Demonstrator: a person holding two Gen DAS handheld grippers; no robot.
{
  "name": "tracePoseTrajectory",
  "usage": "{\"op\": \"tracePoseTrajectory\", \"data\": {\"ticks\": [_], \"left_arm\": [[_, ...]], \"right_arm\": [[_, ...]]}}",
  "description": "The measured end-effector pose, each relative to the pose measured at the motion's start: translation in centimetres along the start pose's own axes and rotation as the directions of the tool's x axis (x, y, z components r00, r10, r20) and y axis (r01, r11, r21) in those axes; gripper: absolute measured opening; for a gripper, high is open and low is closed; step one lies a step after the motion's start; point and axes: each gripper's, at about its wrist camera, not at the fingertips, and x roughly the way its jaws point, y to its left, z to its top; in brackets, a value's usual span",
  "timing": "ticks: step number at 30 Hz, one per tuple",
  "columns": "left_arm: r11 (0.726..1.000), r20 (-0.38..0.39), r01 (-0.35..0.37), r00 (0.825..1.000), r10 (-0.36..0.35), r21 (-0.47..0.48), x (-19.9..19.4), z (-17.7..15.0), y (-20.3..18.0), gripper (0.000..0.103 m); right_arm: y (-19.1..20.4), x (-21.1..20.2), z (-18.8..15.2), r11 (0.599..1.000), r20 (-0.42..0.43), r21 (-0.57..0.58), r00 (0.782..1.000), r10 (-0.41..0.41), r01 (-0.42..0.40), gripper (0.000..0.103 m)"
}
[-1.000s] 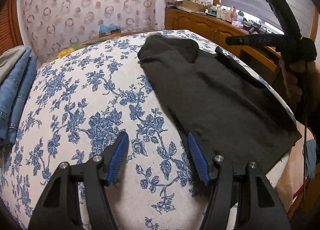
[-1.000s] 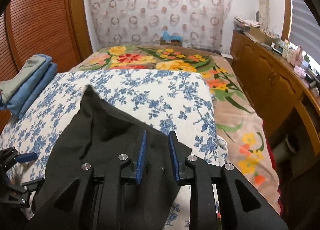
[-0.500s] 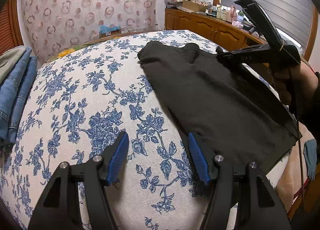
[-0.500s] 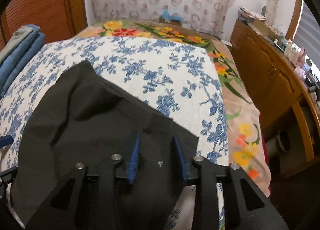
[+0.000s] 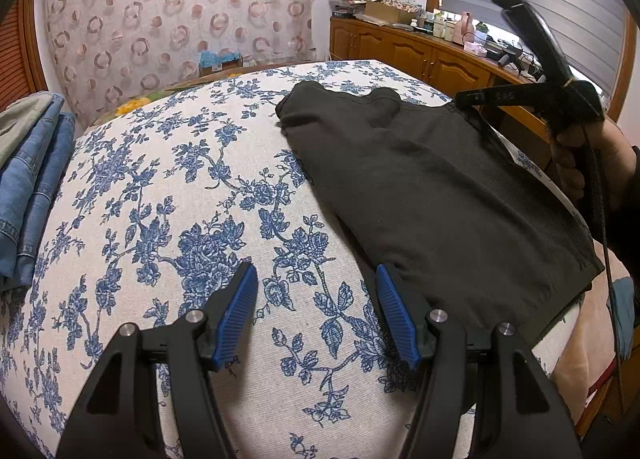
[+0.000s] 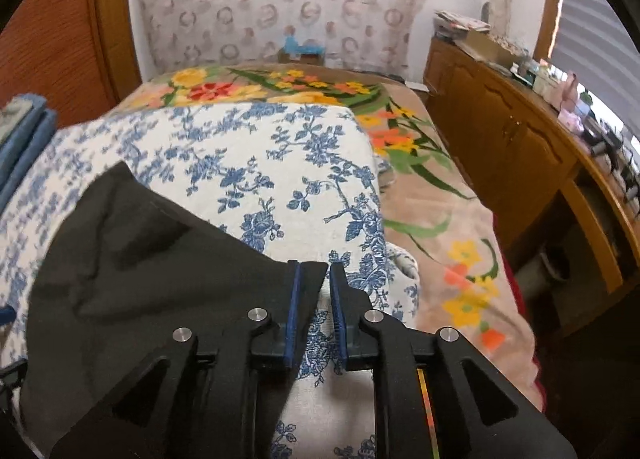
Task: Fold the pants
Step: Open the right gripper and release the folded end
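Black pants (image 5: 440,187) lie folded on the blue-flowered cloth (image 5: 160,199), on its right half. My left gripper (image 5: 318,311) hovers open over the cloth at the pants' near left corner, with nothing between its blue pads. A hand holds my right gripper (image 5: 460,99) at the pants' far right corner. In the right wrist view the right gripper (image 6: 316,299) has only a narrow gap between its pads. The corner of the pants (image 6: 160,279) reaches in between the tips. Flowered cloth shows in the rest of the gap, and the pads do not visibly press.
Folded jeans (image 5: 28,179) are stacked at the cloth's left edge. A wooden cabinet (image 6: 520,147) with clutter on top runs along the right, and a flowered orange blanket (image 6: 420,219) lies between it and the cloth. A patterned curtain (image 5: 180,19) hangs behind.
My right gripper has come down and shifted from above the pants' middle to their corner, and its jaws have narrowed. The left gripper has stayed still and open.
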Motion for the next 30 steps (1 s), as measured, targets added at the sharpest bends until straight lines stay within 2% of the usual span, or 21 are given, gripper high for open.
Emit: {"op": "tracePoseTrajectory", "data": {"ticks": [3,7,11,14,20,24,30], "left_arm": [[1.000,0.000,0.000,1.000,0.000,0.000,0.0,0.0,0.0,0.061],[1.000,0.000,0.000,1.000,0.000,0.000,0.0,0.0,0.0,0.061],[1.000,0.000,0.000,1.000,0.000,0.000,0.0,0.0,0.0,0.061],[1.000,0.001,-0.001,1.000,0.001,0.001,0.0,0.0,0.0,0.061],[1.000,0.001,-0.001,1.000,0.001,0.001,0.0,-0.1,0.0,0.061],[1.000,0.001,-0.001,1.000,0.001,0.001,0.0,-0.1,0.0,0.061],[1.000,-0.005,0.004,1.000,-0.004,0.002,-0.1,-0.1,0.0,0.061]], "right_arm": [[-0.1,-1.4,-0.2,1.000,0.020,0.000,1.000,0.018,-0.018,0.013],[0.7,-4.2,-1.9,0.997,0.058,-0.009,0.995,0.082,-0.082,0.016],[2.2,-7.1,-4.8,0.986,0.072,-0.012,0.983,0.166,-0.166,0.031],[3.0,-9.0,-7.1,0.979,0.087,-0.021,0.975,0.202,-0.201,0.033],[4.3,-11.5,-10.6,0.981,0.096,-0.039,0.976,0.195,-0.192,0.037],[4.3,-12.3,-12.5,0.983,0.101,-0.021,0.978,0.184,-0.183,0.042],[4.0,-12.4,-14.5,0.983,0.081,0.022,0.980,0.182,-0.185,0.043]]}}
